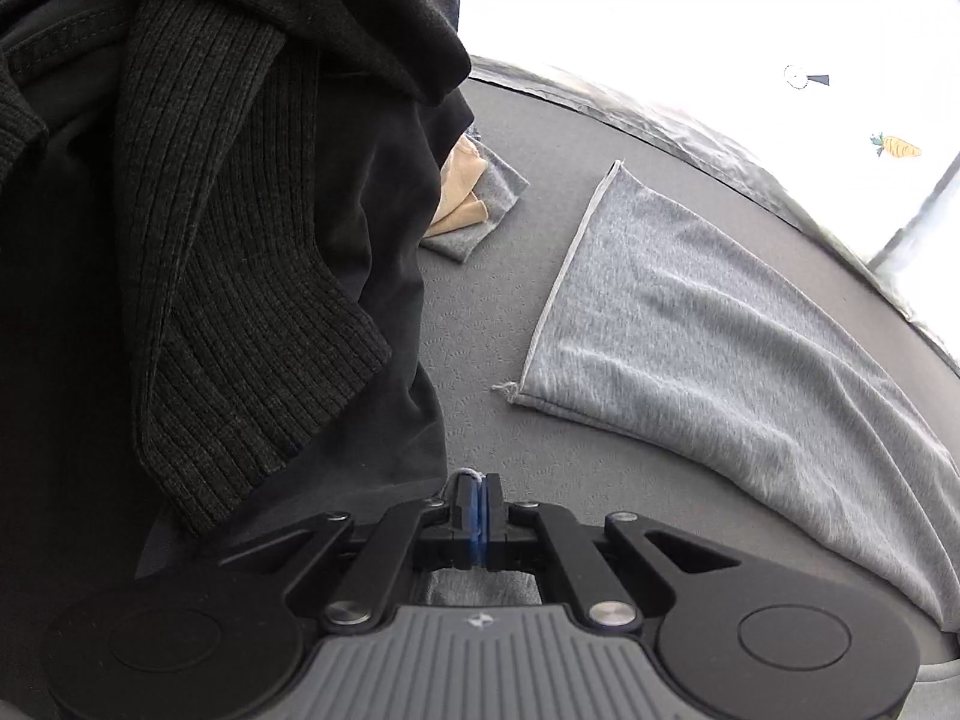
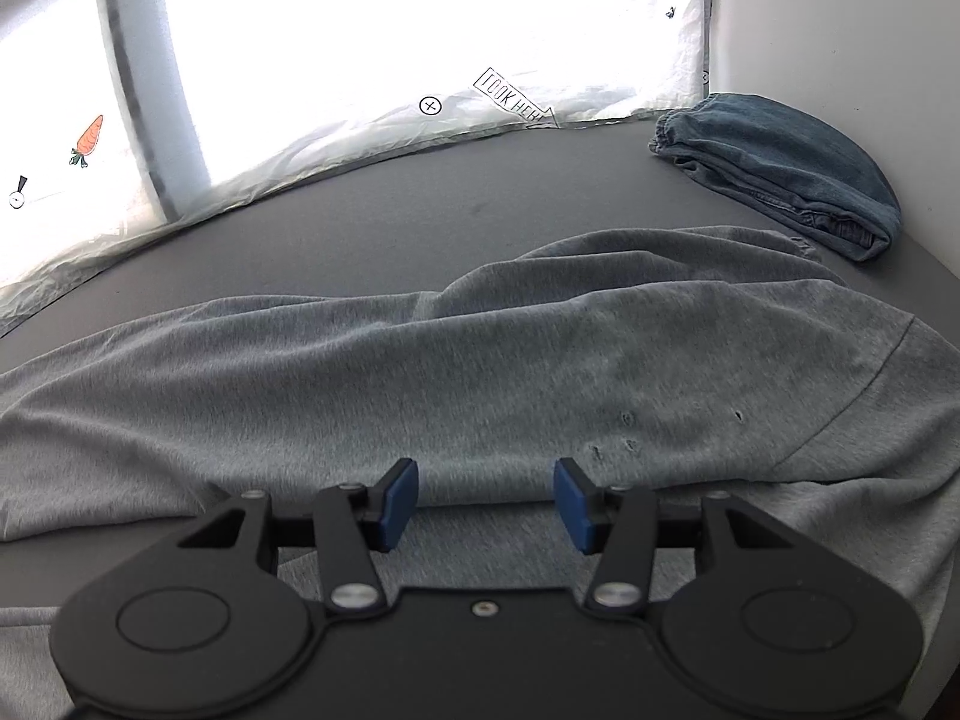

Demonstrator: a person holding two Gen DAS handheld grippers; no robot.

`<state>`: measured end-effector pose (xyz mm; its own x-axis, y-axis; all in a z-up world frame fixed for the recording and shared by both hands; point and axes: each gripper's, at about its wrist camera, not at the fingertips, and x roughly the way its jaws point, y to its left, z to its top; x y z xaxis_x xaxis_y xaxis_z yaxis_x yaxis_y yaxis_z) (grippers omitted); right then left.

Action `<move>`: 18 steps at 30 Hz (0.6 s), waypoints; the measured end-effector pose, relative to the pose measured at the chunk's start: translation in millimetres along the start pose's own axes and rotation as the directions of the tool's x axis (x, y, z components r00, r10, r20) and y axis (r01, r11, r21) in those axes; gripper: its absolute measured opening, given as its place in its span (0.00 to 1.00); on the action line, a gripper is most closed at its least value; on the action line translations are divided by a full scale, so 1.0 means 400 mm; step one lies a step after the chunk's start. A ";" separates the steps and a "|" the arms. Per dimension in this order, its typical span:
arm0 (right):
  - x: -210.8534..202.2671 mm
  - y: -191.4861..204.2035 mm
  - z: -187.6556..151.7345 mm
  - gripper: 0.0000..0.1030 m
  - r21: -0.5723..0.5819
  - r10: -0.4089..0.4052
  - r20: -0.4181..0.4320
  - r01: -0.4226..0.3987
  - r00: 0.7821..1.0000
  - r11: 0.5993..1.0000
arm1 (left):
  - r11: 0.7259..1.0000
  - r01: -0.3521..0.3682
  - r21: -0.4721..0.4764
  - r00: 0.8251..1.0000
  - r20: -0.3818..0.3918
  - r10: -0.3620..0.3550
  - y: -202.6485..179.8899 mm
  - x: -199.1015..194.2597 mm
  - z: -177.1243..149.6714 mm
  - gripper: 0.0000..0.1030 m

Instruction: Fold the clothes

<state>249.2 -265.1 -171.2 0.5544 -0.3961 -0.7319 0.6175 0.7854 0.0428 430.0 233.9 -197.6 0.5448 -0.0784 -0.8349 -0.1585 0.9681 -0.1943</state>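
A light grey garment (image 2: 480,372) lies spread across the dark grey surface (image 2: 390,228). In the left wrist view one long part of the garment (image 1: 720,348) runs to the right, its hemmed end pointing left. My left gripper (image 1: 477,501) is shut, with a scrap of grey cloth showing at its tips and more grey fabric beneath it. It sits beside a person's dark clothing. My right gripper (image 2: 486,504) stands open just above the near edge of the garment, its blue pads (image 2: 399,504) apart with nothing pinched between them.
Folded blue jeans (image 2: 780,174) lie at the back right by a white wall. A white printed sheet (image 2: 420,30) borders the far edge. A person's black ribbed sweater (image 1: 228,240) fills the left of the left wrist view. Small folded grey and beige cloths (image 1: 474,204) lie behind it.
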 end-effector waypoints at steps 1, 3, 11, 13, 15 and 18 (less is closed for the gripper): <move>-0.003 0.004 -0.004 0.54 -0.009 0.005 -0.002 -0.005 1.000 1.000 | 1.000 0.003 0.006 1.000 0.003 -0.003 0.000 -0.007 -0.008 0.02; -0.007 0.013 -0.013 0.54 -0.025 0.020 -0.010 -0.021 1.000 0.999 | 1.000 0.009 0.020 1.000 0.009 -0.010 -0.001 -0.022 -0.023 0.06; 0.004 0.120 -0.060 0.55 -0.146 0.131 -0.065 -0.140 0.989 0.979 | 0.999 -0.008 0.042 0.999 0.037 0.006 0.041 -0.134 -0.106 0.15; 0.002 0.162 -0.066 0.53 -0.203 0.177 -0.071 -0.189 0.982 0.961 | 0.999 -0.013 0.039 0.999 0.030 0.012 0.052 -0.153 -0.128 0.15; 0.002 0.205 -0.072 0.45 -0.251 0.225 -0.086 -0.240 0.971 0.938 | 0.999 -0.021 0.037 1.000 0.010 0.021 0.063 -0.162 -0.153 0.15; 0.000 0.279 -0.085 0.26 -0.309 0.315 -0.129 -0.340 0.940 0.888 | 0.998 -0.054 0.029 0.998 -0.023 0.055 0.079 -0.163 -0.190 0.15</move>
<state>299.3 -161.1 -189.6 0.6437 -0.0635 -0.7627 0.1875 0.9793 0.0766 326.7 251.7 -188.5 0.5159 -0.0307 -0.8561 -0.1639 0.9774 -0.1338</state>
